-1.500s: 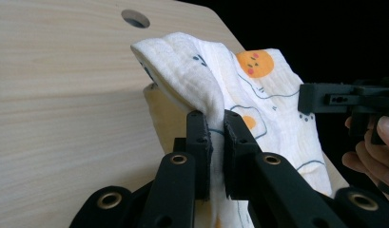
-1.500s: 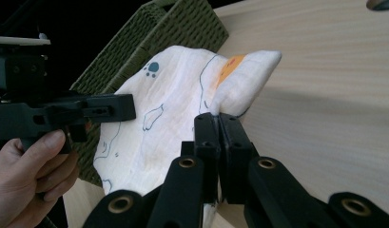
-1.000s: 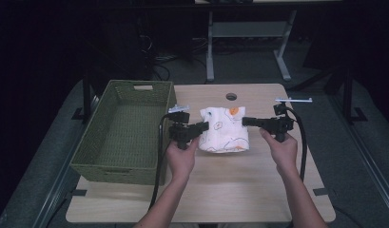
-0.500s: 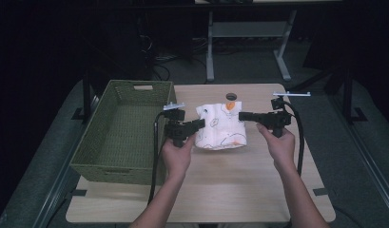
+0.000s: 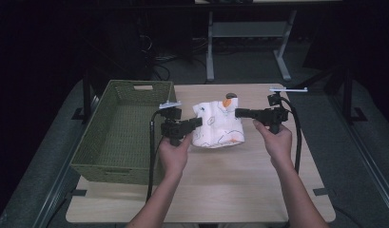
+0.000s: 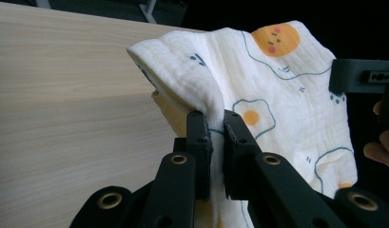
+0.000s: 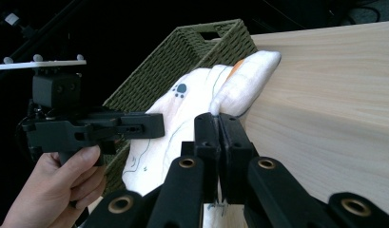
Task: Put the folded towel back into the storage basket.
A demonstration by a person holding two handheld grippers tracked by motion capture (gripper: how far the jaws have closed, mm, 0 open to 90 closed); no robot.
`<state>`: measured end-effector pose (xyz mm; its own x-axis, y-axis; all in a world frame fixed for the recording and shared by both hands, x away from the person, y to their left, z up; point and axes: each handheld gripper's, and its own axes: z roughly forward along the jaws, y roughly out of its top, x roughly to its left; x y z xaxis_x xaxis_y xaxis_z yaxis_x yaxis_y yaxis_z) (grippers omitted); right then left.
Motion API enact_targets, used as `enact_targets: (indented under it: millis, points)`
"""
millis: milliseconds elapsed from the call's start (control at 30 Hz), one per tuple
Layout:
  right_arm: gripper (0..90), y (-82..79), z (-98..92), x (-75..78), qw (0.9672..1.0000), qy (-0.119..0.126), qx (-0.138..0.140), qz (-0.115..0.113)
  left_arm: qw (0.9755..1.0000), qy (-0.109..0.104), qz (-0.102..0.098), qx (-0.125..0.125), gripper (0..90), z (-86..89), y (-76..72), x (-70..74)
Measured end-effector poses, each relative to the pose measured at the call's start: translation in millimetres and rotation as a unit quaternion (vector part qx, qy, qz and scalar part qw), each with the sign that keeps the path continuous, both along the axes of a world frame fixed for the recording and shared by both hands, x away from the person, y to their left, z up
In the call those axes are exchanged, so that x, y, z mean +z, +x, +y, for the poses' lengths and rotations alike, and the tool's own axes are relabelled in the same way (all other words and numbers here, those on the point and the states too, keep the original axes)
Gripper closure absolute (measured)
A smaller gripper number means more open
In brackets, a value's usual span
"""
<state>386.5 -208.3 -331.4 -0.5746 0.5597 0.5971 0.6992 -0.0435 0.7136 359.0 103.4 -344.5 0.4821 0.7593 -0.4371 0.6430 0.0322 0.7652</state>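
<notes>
A pale wooden table [image 5: 230, 190] fills the middle of the high view, with dark floor and the legs of a metal frame [image 5: 244, 42] beyond its far edge at the top of the frame. On the left part of the tabletop sits a green woven basket [image 5: 123, 133], its handle slot toward the upper edge.

At the centre of the frame a white cloth [image 5: 216, 126] printed with fried eggs and small blue marks is held up between the two grippers — its lower edge hangs down at the wood, just right of the basket's wall. The left gripper [image 5: 198, 122] comes in from the cloth's left side, the person's left hand [image 5: 173, 154] wrapped around its grip below. In the left gripper view its jaws are pressed together on a fold of the cloth [image 6: 277, 104], the fabric rising above the pads.

The right gripper [image 5: 238, 113] reaches in from the right, held by the right hand [image 5: 274, 142]. In the right gripper view its jaws are likewise pinched shut on the cloth's edge [image 7: 230, 95] — the basket [image 7: 201, 52] lies behind in the upper middle, the left gripper [image 7: 156, 124] at the left.
</notes>
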Motion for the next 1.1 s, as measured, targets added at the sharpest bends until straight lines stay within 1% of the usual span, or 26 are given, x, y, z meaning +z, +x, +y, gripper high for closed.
enact_targets:
  millis: [133,233,300,333,367,433,467,600,667,800,833,867,900,933,1033,1067,1100]
  points:
    - [87.2,1.0,4.1,4.1,1.0,-0.001,0.002,-0.002,1.0,0.002,-0.004,0.003,83.6,4.7,-0.2,5.6]
    - [87.2,2.4,10.8,11.2,1.0,-0.001,0.007,-0.007,0.9999,-0.003,-0.006,0.008,83.6,10.8,-1.0,8.7]
    - [87.2,2.8,12.6,12.9,0.9999,0.001,0.008,-0.008,0.9999,-0.007,-0.005,0.009,83.5,12.4,-1.4,9.7]
    - [87.2,3.5,16.5,16.8,0.9999,-0.001,0.01,-0.008,0.9999,-0.007,-0.006,0.01,83.5,14.3,-2.0,11.1]
    - [87.2,4.0,18.4,18.6,0.9999,-0.001,0.011,-0.011,0.9999,-0.007,-0.009,0.01,83.5,17.9,-2.1,14.4]
    - [87.2,4.5,22.5,23.2,0.9999,0.001,0.012,-0.011,0.9999,-0.006,-0.011,0.01,83.5,19.9,-2.3,16.6]
    - [87.2,4.5,22.5,23.2,0.9999,0.001,0.012,-0.011,0.9998,-0.008,-0.012,0.012,83.5,21.8,-2.6,19.0]
    - [87.2,6.8,30.8,31.4,0.9998,-0.002,0.015,-0.015,0.9998,-0.008,-0.015,0.01,83.4,30.2,-3.0,28.0]
    - [87.2,8.1,35.3,34.8,0.9997,0.001,0.017,-0.017,0.9998,-0.007,-0.017,0.01,83.4,34.7,-3.1,31.6]
    - [87.2,11.0,48.0,43.2,0.9995,-0.002,0.023,-0.022,0.9997,-0.011,-0.019,0.015,83.4,49.0,-2.9,38.7]
    - [87.2,11.4,50.8,45.2,0.9994,0.0,0.025,-0.023,0.9997,-0.011,-0.019,0.015,83.4,49.0,-2.9,38.7]
    - [87.2,11.9,53.7,47.3,0.9994,0.0,0.027,-0.023,0.9996,-0.011,-0.02,0.017,83.4,54.5,-3.3,42.0]
    - [87.2,12.4,56.8,49.5,0.9993,-0.002,0.028,-0.024,0.9996,-0.011,-0.02,0.017,83.4,54.5,-3.3,42.0]
    - [87.2,13.0,60.0,51.7,0.9992,-0.002,0.031,-0.025,0.9995,-0.013,-0.022,0.021,83.4,60.4,-4.0,45.2]
    - [87.2,14.9,71.1,58.8,0.9989,-0.001,0.037,-0.03,0.9994,-0.012,-0.021,0.024,83.4,66.2,-4.1,48.4]
    - [87.2,14.9,71.1,58.8,0.9989,-0.001,0.037,-0.03,0.9993,-0.013,-0.023,0.026,83.4,69.6,-4.3,50.0]
    - [87.2,16.4,79.5,63.7,0.9986,-0.003,0.041,-0.032,0.9992,-0.013,-0.026,0.028,83.4,77.4,-4.4,53.2]
